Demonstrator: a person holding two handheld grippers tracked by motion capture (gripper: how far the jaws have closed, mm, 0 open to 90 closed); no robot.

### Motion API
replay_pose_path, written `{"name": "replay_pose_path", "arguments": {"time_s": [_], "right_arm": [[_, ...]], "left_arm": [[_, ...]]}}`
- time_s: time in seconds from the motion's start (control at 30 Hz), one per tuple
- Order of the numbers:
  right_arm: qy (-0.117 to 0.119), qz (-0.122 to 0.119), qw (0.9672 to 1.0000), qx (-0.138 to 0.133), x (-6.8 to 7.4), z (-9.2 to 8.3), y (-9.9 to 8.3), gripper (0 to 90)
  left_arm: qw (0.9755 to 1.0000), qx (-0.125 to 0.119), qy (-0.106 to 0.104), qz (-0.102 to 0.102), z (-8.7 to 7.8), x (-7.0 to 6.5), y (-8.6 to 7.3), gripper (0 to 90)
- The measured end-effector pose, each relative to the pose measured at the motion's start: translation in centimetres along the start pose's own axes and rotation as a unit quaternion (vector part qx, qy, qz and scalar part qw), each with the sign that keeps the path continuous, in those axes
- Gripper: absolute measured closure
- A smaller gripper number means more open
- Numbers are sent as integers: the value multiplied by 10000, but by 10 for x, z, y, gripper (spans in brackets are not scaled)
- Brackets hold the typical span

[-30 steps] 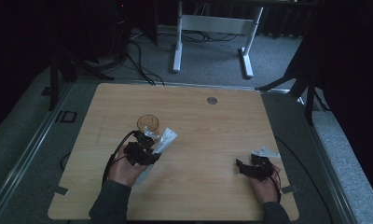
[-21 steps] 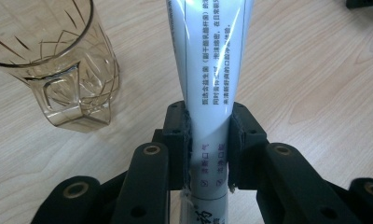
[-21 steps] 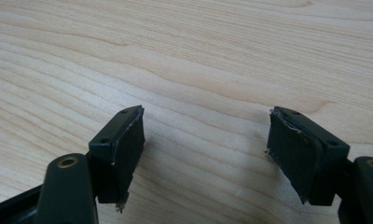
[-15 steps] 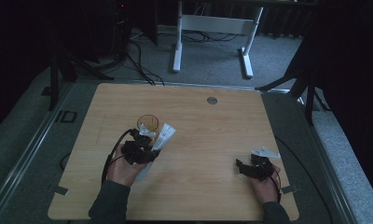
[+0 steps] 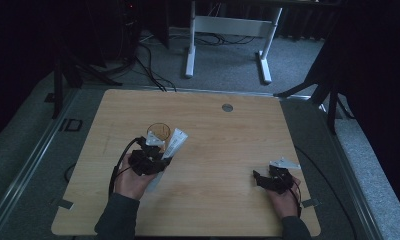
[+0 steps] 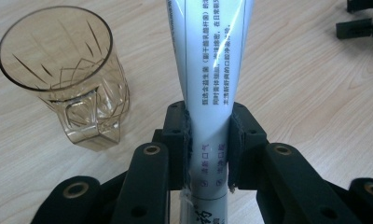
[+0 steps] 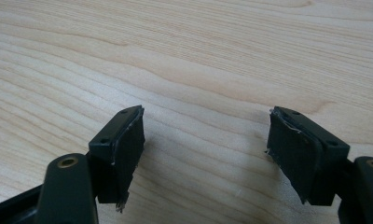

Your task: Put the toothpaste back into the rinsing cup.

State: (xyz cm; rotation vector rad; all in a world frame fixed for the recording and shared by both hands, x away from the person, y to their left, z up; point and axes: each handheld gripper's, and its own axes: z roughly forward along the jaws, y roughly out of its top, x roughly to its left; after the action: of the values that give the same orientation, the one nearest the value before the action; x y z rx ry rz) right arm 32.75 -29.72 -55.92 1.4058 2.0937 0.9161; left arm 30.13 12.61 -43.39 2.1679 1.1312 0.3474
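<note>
A white tube (image 6: 212, 70) with printed text is clamped between the pads of my left gripper (image 6: 208, 147), its wide flat end pointing away from me. In the high view that tube (image 5: 174, 142) slants up beside a clear amber cut-glass tumbler (image 5: 159, 133), just right of it. The tumbler (image 6: 68, 74) stands upright and empty on the wooden table (image 5: 223, 150), left of the tube. My left gripper (image 5: 147, 161) sits at the table's left half. My right gripper (image 5: 268, 180) rests low near the front right; its jaws (image 7: 205, 154) stand wide apart over bare wood.
A round grommet (image 5: 227, 107) is set in the table near its far edge. A white desk frame (image 5: 228, 40) and cables lie on the floor beyond. Dark stands flank the table on both sides.
The left gripper has edged slightly toward the tumbler with the tube, whose far end now stands closer beside the glass. The right gripper has stayed put.
</note>
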Motion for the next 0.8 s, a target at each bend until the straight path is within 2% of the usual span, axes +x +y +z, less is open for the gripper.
{"name": "replay_pose_path", "arguments": {"time_s": [0.43, 0.8], "right_arm": [[0, 7, 10000, -3, 0, 0, 0, 271], [0, -1, 10000, -1, 0, 0, 0, 271]], "left_arm": [[9998, -187, -63, -16, -4, 0, 1, 719], [9987, -449, -115, -193, -11, 6, 1, 720]]}}
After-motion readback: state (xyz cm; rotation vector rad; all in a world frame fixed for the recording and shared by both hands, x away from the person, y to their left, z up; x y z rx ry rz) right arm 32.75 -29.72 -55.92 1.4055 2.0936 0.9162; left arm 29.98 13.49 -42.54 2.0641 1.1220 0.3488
